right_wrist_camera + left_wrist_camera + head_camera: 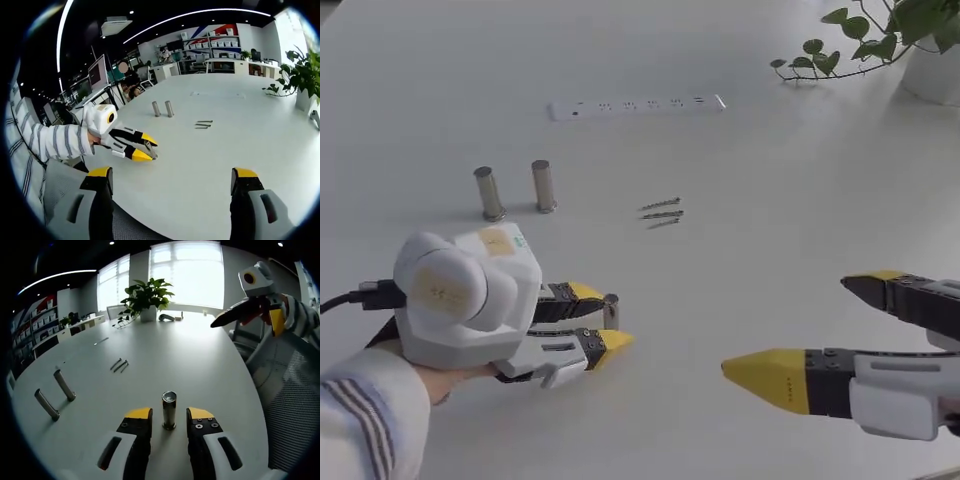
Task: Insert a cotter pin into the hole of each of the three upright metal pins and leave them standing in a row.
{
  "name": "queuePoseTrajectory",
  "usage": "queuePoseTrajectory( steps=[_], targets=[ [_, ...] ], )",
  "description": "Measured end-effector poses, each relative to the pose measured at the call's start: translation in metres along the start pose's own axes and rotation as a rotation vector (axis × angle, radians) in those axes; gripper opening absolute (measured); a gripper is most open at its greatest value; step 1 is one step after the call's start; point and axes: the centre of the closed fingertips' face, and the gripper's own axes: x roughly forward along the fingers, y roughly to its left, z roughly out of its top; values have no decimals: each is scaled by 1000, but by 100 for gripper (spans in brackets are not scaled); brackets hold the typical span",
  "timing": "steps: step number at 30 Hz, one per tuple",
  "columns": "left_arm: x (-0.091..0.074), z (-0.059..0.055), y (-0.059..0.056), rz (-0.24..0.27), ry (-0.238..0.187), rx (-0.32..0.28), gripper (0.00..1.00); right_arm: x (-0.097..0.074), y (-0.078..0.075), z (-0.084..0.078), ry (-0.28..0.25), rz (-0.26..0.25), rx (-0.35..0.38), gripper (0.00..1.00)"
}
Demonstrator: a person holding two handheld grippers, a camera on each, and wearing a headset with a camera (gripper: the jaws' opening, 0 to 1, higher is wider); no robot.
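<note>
Left claw (602, 317): spread, straddling one upright pin (169, 409), gaps both sides
Right claw (172, 173): wide apart over the table (770, 200)
Other pins (488, 192): two, upright, side by side
Cotters (661, 212): three, loose nearby

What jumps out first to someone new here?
The left tongs straddle an upright pin, jaws not touching it. The right tongs hover wide open to the right. Farther back, two more pins stand side by side, with three cotter pins lying beside them.
</note>
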Motion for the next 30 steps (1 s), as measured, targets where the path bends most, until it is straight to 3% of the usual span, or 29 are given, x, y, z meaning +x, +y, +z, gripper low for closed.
queuePoseTrajectory(
  steps=[10,14,19,25,30],
  targets=[
    [-15,5,-6,-35,-51,-59,45,1,1,1,-3,3,0,97],
    [-21,3,-11,-48,-46,-58,56,2,1,1,-3,5,0,97],
    [-28,-2,-17,-61,-20,-55,63,4,1,1,-3,11,-3,97],
    [-36,-1,-24,-79,-28,-78,86,3,-1,1,-1,11,0,96],
    [-42,-3,-25,-72,-29,-102,92,1,0,1,-1,14,-13,96]
  ],
)
